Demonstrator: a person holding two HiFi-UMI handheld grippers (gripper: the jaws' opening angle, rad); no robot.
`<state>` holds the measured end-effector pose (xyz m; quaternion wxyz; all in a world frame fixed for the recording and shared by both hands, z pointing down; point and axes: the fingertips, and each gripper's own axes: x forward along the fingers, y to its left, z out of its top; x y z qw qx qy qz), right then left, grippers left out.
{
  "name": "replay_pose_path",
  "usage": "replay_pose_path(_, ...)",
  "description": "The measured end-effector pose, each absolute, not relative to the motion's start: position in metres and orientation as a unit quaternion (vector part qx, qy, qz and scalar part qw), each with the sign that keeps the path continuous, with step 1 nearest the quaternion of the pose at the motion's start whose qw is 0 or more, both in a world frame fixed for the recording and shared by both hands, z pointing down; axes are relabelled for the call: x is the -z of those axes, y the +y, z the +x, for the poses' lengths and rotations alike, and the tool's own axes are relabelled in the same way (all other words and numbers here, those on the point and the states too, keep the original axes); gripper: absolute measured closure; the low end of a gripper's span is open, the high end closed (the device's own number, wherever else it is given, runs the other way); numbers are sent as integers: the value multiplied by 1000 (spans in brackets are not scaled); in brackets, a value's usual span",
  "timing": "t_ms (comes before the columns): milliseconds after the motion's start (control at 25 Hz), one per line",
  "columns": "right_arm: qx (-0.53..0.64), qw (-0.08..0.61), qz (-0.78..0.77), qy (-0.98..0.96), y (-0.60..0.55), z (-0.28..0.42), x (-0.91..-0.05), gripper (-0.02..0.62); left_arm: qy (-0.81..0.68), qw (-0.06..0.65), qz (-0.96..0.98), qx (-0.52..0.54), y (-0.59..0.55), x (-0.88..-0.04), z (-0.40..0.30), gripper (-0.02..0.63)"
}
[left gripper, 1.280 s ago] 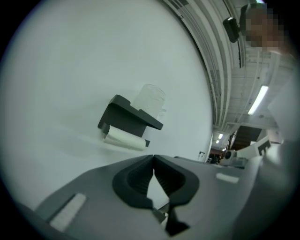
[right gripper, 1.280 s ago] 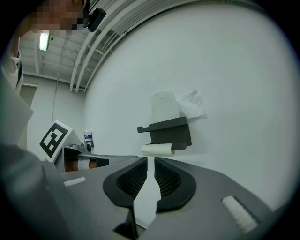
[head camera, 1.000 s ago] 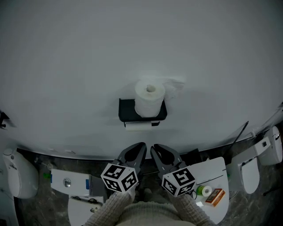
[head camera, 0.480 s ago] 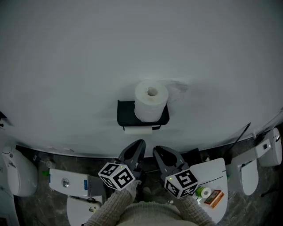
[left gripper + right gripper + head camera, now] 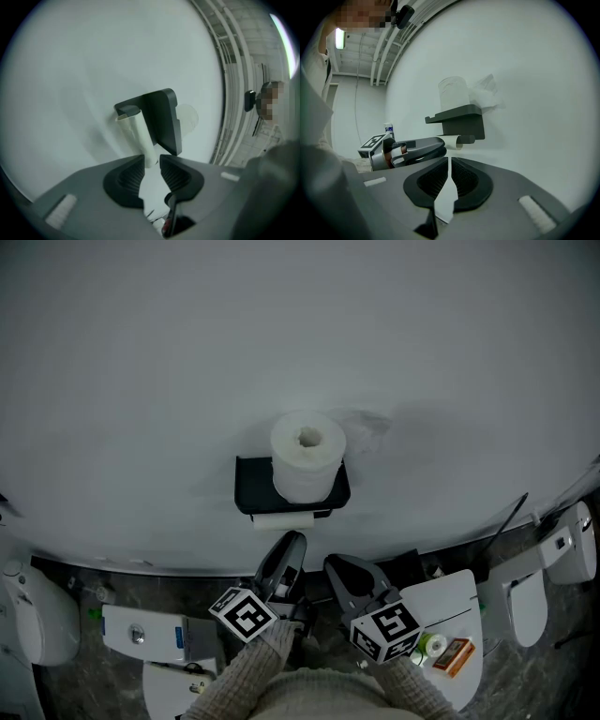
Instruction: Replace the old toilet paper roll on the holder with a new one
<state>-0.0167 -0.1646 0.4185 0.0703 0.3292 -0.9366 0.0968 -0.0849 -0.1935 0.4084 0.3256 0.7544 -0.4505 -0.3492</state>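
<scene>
**Left tool [image 5: 152, 159] at the bare tube, right tool [image 5: 450, 161] all but closed**

Left tool first. Its jaws have just been opening and now sit a little way apart, with the pads pressing on nothing. In its own view the near end of the tube [image 5: 140, 136] comes right down to the gap at the tips. I can't tell from here whether that end is actually inside the gap or just ahead of it. From the head view this tool is rolled onto its side, so I'm seeing the jaws edge-on, tips just below the holder [image 5: 253, 486].

Right tool sits beside it, to the right and a bit further back from the wall [image 5: 141, 381]. Its jaws are nearly together, with only a thin slit between the pads and nothing in it. Its view catches the left tool's tips right by the tube's end.

The tube lies level on the holder's bar, tucked under the black shelf part. The roll [image 5: 307, 454], full and white, stands upright on top of that shelf with its hole facing up, close against the wall. A crinkled bit of paper [image 5: 364, 424] sticks out at its right side, along the wall.

Knit sleeves [image 5: 246, 673] show behind both tools at the bottom of the head view.
</scene>
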Motion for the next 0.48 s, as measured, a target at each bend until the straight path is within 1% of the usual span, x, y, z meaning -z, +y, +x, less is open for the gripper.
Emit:
replay_pose_path(80, -96, 71, 331, -936, -167, -15, -419, 574, -450, 335, 745, 361, -196, -414, -87, 497)
replay_pose_path(200, -97, 73, 331, -936, -169, -14, -421, 574, -443, 349, 727, 391, -201, -418, -92, 439)
replay_pose_path(480, -97, 80, 325, -937, -175, -17, -424, 574, -428, 363, 710, 426, -216, -416, -97, 399)
